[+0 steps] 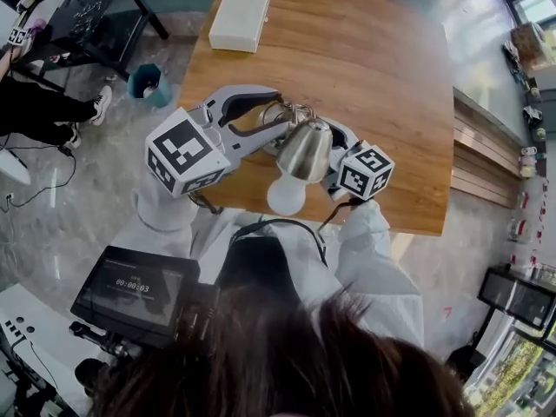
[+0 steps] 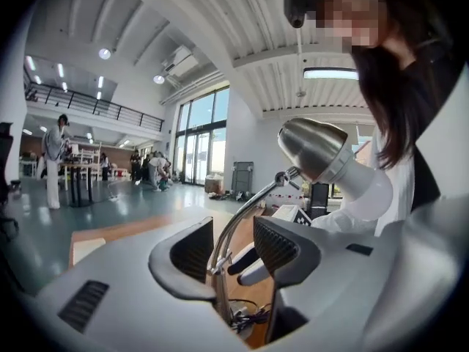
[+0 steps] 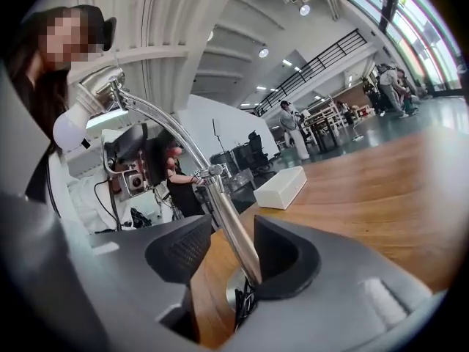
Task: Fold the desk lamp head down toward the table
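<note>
A: One wooden table (image 1: 382,76) is shown. Can any writing be read?

B: Digits are lit on the monitor (image 1: 139,289), but they are too small to be read. A white box (image 1: 239,16) is set at the far edge.

A: And the desk lamp (image 1: 306,148)?

B: It is stood at the near edge with its head raised, and its base is hidden by jaws. Its stem (image 2: 249,204) is straddled by the left gripper (image 2: 233,233) and right gripper (image 3: 231,233). Both pairs of jaws are spread, and nothing is clamped.

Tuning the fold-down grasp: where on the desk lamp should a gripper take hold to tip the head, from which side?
Probably the curved upper arm just below the head, jaws closing across it from the side: it is thin and bare, while the conical head is wide and polished.
</note>
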Motion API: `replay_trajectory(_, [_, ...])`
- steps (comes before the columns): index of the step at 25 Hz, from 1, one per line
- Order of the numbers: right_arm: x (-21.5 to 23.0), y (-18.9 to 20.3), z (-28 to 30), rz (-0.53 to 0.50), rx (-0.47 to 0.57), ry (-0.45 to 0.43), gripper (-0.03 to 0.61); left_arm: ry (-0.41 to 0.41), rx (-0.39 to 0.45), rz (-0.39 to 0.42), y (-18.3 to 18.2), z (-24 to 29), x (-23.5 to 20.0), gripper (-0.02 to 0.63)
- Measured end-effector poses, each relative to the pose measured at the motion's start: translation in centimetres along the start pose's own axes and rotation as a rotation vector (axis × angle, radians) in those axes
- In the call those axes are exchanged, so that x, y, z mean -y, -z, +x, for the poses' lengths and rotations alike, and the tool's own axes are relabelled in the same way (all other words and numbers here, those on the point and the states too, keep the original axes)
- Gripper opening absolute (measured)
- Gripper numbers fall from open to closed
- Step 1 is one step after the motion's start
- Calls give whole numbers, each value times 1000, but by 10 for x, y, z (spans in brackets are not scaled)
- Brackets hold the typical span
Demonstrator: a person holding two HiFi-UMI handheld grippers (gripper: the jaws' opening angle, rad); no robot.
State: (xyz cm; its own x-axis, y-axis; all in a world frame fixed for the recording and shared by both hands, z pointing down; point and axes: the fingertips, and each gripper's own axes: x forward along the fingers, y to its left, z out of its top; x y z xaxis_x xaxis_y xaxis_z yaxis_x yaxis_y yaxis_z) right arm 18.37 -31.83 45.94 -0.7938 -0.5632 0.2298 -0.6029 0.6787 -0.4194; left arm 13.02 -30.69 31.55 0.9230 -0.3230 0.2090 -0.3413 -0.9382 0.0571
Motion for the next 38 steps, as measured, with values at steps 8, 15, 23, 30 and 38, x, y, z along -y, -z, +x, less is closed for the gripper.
replay_trajectory(8, [-5,-3,21,-13,-6,-46,152,23,17,231,-17,12,9,153])
replay_trajectory(15, [-8,-6,19,-37,6,-71,115,80,17,295,-16,23,25,86])
replay_trajectory(23, [-6,-6,19,-3,-8,-69,114,97,1,289,-16,22,28,83])
replay_trajectory(30, [-2,-5,20,11,-13,-82,114,137,-89,401,5,16,48,108])
replay_trajectory(38, [-1,-5,24,15,-28,-102,117,81,-94,456,19,12,54,112])
